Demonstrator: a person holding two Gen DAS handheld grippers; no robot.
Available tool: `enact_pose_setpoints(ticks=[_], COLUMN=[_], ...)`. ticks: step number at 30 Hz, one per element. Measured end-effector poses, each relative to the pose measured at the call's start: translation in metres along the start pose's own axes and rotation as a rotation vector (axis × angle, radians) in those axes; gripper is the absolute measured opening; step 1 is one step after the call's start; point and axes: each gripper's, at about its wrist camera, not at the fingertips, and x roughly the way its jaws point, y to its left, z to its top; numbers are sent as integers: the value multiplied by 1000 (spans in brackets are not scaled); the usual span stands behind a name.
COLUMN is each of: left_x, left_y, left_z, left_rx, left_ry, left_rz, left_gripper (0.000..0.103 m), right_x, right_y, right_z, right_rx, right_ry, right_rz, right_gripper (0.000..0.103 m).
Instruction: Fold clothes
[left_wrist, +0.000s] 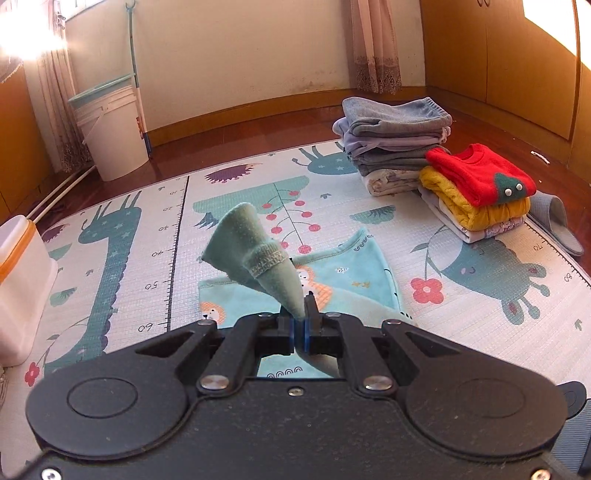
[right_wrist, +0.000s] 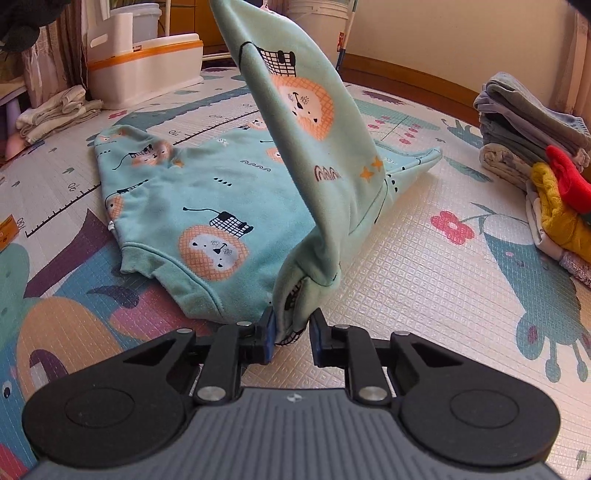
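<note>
— Where's the sweatshirt (right_wrist: 207, 206)?

— Its body lies on the play mat (right_wrist: 424, 266); your left gripper (left_wrist: 300, 325) clenches the cuff, your right gripper (right_wrist: 291, 334) holds the sleeve's base between half-parted jaws.

— Next?

— Carry the sleeve flat across the body, then release.

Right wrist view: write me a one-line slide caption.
Right claw grips a fold of the mint lion-print sweatshirt, lifting one side off the play mat beside stacked folded clothes.

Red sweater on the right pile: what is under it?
Under the red sweater lies a folded yellow knit, then pale folded garments on the play mat. How many pale pieces is hidden.
</note>
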Motion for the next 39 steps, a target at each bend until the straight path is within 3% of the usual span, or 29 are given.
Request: enact_pose_setpoints(ticks=[7,14,18,23,25,27,30,33,36,39], left_x=[15,38,47,51,51,52,51,49,48,49], left_y=[37,52,53,55,57,58,58,58,59,59], left_z=[-43,-85,-99,-103,-103,-103,-101,-98,-96,-95], left_rx=[-56,-77,-60,-46,-49,-55,-65,-64,-62,-58], left_ry=[96,183,198,195,193,191,187,184,176,171], left_rz=[79,100,101,82,79,80,81,80,78,77], left_gripper=[3,3,3,3,3,3,3,3,3,3], right_x=[-3,-6,-9,-35,-42,-37,-20,-5,-3,-2], right_y=[9,15,19,18,18,18,27,38,39,45], right_z=[-1,-5,-8,-13,-11,0,13,8,-1,-6], right_rx=[-82,-139,-181,-199,-209,-217,-300,-404,-431,-477], right_ry=[1,14,26,-50,-97,-158,-184,-155,-129,-105], right_rz=[1,12,29,76,64,9,-36,-67,-57,-49], right_gripper=[20,18,16,16,24,39,47,39,29,27])
